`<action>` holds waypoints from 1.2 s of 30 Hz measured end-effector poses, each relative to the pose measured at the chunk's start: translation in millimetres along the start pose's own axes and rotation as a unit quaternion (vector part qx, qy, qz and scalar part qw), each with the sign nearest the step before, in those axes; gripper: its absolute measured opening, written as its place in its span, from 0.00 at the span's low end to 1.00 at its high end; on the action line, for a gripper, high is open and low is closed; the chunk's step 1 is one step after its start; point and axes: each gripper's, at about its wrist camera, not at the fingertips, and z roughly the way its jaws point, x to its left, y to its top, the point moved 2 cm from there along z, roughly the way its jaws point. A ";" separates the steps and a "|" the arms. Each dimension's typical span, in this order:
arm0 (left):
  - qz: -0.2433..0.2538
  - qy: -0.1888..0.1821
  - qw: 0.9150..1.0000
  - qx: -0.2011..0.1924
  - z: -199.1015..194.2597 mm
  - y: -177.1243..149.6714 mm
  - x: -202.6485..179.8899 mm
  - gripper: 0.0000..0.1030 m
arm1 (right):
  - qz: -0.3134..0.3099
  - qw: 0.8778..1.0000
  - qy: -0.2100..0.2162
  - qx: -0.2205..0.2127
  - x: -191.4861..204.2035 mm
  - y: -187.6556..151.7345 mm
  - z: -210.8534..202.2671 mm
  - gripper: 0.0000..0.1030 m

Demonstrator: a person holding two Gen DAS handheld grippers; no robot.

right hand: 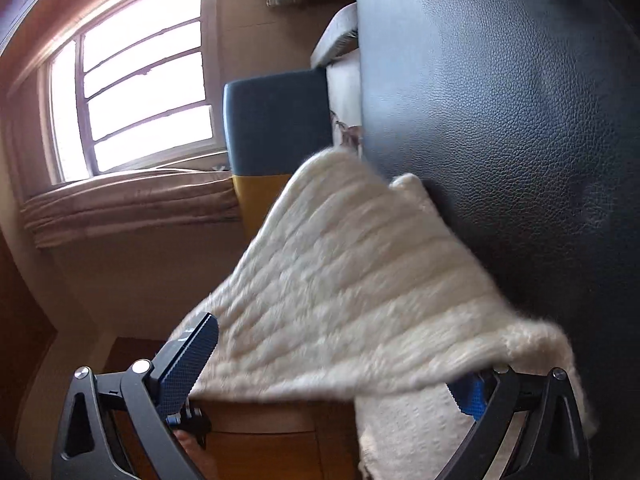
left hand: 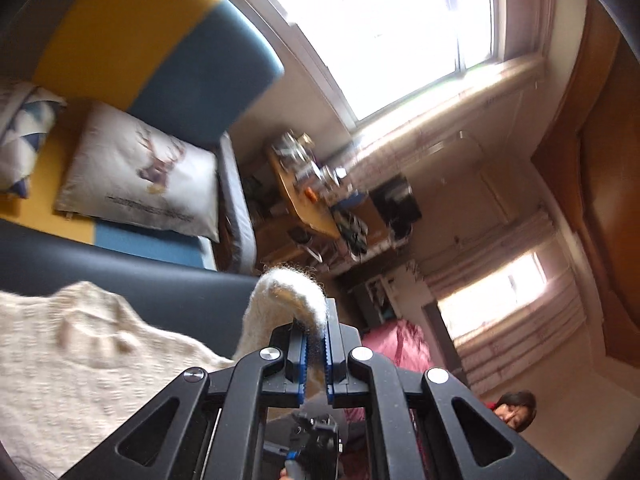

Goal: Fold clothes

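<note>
Cream knit sweater [right hand: 352, 280] is the item, draped over a dark blue-black leather surface [right hand: 520, 140], likely a sofa or ottoman top; in the right wrist view the surface fills 12 to 4 o'clock and the knit runs from centre down to 5 o'clock.

Left gripper [left hand: 316, 344]: we see the jaws narrow, clamped on a bunched edge of the sweater that loops up past the tips at 12 o'clock of the tool. The rest of the knit lies at 8 o'clock on the same dark surface [left hand: 160, 280].

Right gripper [right hand: 332, 364]: jaws wide apart, one blue textured pad [right hand: 188, 364] at 8 o'clock, the other [right hand: 472, 396] at 5 o'clock partly under the knit. The fabric lies across the gap; we can't tell whether either pad touches it.

Room, left wrist view: both views heavily rolled and motion-blurred. Blue-and-yellow sofa back [left hand: 160, 40] at 10 o'clock, deer-print cushion [left hand: 140, 172] at 9, geometric-print cushion [left hand: 20, 136] at far left. Bright window [left hand: 380, 28] at 12 o'clock, cluttered wooden table [left hand: 308, 188] near centre, second window [left hand: 496, 296] at 4 o'clock, person in red [left hand: 516, 410] at 5 o'clock.

Right wrist view: barred window [right hand: 140, 80] at 10 o'clock, with a bunched curtain [right hand: 128, 208] at its sill.
</note>
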 end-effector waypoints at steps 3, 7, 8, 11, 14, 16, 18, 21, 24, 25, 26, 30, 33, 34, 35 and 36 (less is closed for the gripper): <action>-0.019 0.033 0.999 -0.023 -39.0 -5.9 49.1 0.05 | -0.022 1.000 -0.020 0.002 -3.3 1.2 5.9 1.00; -0.082 0.134 0.988 0.000 -52.3 -38.7 153.9 0.05 | -0.043 0.998 -0.042 0.014 -1.4 0.2 10.6 1.00; -0.100 0.156 0.983 0.010 -53.7 -49.5 179.9 0.04 | -0.047 0.998 -0.047 0.017 -0.4 -0.1 11.8 1.00; -0.150 0.207 0.966 0.038 -59.3 -84.3 248.0 0.04 | -0.057 0.996 -0.061 0.017 2.9 0.1 16.2 1.00; -0.168 0.203 0.964 0.042 -67.3 -103.6 272.4 0.04 | -0.066 0.995 -0.075 0.019 4.9 -0.4 21.9 1.00; -0.162 0.199 0.966 0.037 -73.8 -102.8 269.8 0.04 | -0.068 0.994 -0.087 0.019 5.8 0.3 27.0 1.00; -0.151 0.192 0.969 0.030 -80.1 -97.4 262.7 0.04 | -0.071 0.992 -0.098 0.014 8.2 -0.2 31.8 1.00; -0.121 0.172 0.977 0.011 -91.2 -80.6 240.1 0.04 | -0.091 0.990 -0.104 0.021 15.4 -8.0 34.4 1.00; -0.093 0.199 0.975 0.025 -91.8 -73.7 236.4 0.05 | -0.105 0.986 -0.127 0.028 9.2 -13.9 37.6 1.00; -0.095 0.209 0.972 0.043 -88.5 -75.2 243.0 0.05 | -0.114 0.984 -0.132 0.028 8.6 -15.6 37.2 1.00; -0.105 0.219 0.968 0.062 -85.6 -79.0 253.9 0.06 | -0.122 0.983 -0.135 0.030 8.4 -19.0 33.9 1.00; -0.170 0.188 0.965 0.073 -89.7 -92.0 289.0 0.16 | -0.129 0.981 -0.141 0.036 8.1 -23.2 30.1 1.00; -0.148 0.219 0.962 0.060 -99.2 -93.6 286.0 0.08 | -0.122 0.982 -0.138 0.038 8.3 -23.6 27.2 1.00; -0.139 0.231 0.961 0.056 -102.2 -94.0 284.7 0.06 | -0.122 0.982 -0.138 0.040 7.9 -24.8 24.2 1.00; -0.119 0.254 0.958 0.060 -102.6 -93.9 280.4 0.05 | -0.122 0.982 -0.136 0.043 7.8 -25.9 20.4 1.00; -0.102 0.277 0.953 0.061 -103.3 -92.5 276.0 0.05 | -0.119 0.983 -0.131 0.047 8.5 -25.9 15.5 1.00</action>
